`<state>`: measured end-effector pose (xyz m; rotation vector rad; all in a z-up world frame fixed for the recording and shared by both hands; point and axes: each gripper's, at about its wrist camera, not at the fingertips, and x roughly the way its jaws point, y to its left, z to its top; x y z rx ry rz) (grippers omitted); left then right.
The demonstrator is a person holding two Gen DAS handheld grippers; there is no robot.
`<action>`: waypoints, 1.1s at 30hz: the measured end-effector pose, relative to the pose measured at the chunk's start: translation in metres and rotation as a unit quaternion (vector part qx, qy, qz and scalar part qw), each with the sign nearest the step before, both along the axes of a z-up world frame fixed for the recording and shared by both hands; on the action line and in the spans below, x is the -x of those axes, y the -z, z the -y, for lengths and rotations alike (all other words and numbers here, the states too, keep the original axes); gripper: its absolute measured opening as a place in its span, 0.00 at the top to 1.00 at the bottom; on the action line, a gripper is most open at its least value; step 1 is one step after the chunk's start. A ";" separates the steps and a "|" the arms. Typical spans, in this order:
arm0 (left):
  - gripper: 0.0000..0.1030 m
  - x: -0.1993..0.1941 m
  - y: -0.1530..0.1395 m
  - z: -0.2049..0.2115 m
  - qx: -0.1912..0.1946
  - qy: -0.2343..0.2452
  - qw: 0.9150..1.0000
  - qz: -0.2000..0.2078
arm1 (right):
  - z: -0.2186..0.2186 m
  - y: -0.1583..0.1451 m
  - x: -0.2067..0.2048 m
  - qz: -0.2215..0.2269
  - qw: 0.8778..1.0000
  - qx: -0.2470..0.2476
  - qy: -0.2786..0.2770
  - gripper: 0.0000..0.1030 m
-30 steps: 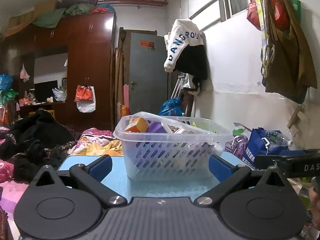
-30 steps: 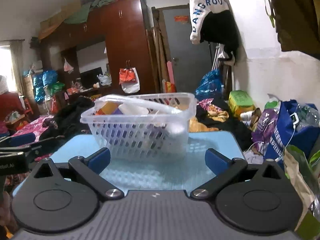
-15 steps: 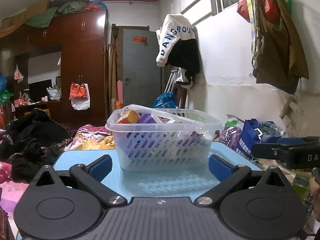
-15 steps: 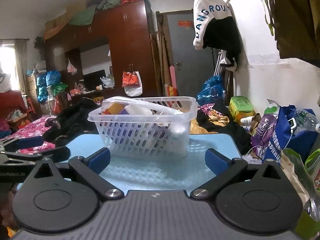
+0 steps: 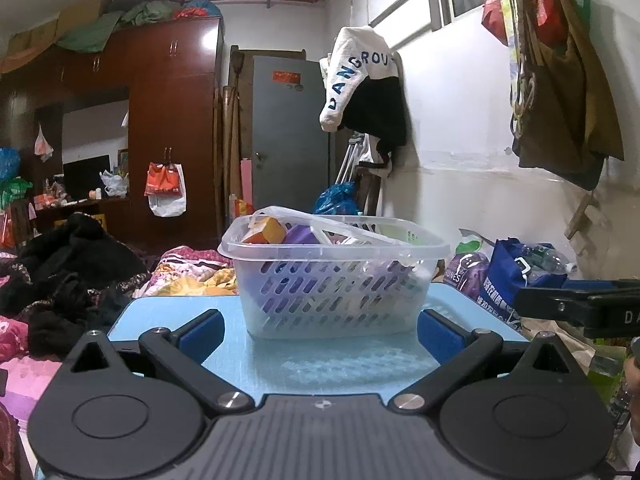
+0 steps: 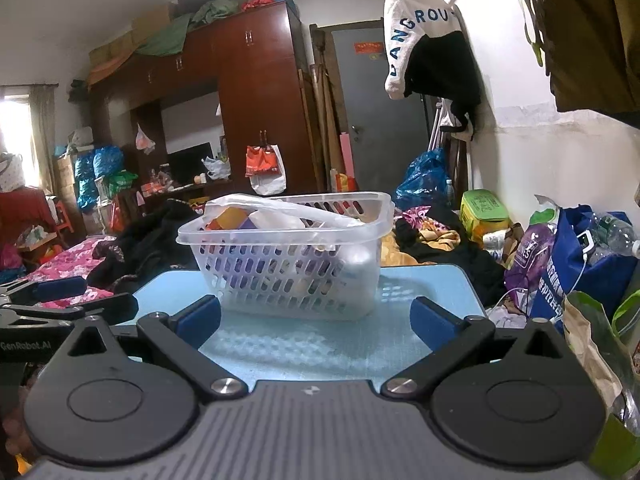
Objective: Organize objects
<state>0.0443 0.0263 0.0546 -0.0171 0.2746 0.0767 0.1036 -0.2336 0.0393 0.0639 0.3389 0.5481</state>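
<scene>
A clear plastic basket (image 5: 332, 280) stands on a light blue table (image 5: 320, 360); it also shows in the right wrist view (image 6: 288, 272). It holds an orange box (image 5: 266, 230), a purple item (image 5: 300, 235) and a crumpled plastic bag (image 6: 276, 212). My left gripper (image 5: 320, 330) is open and empty, a short way in front of the basket. My right gripper (image 6: 316, 318) is open and empty, also in front of it. Each gripper shows at the edge of the other's view.
Clothes are piled on a bed (image 5: 60, 280) left of the table. Bags (image 6: 580, 264) lie on the floor to the right, by the white wall. A wardrobe (image 5: 168, 128) and a grey door (image 5: 292, 136) stand at the back.
Both grippers have drawn back from the basket, so it looks smaller and farther. The basket has not moved on the table. Both grippers stay open.
</scene>
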 end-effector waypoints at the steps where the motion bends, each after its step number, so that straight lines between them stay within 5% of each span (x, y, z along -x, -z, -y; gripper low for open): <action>1: 0.00 0.000 0.000 -0.001 0.001 0.000 1.000 0.000 | 0.000 0.000 0.000 -0.001 1.000 0.000 0.000 0.00; 33: 0.00 0.001 0.000 -0.003 0.006 0.001 1.000 0.002 | -0.006 0.002 0.006 0.003 1.000 0.009 -0.014 0.00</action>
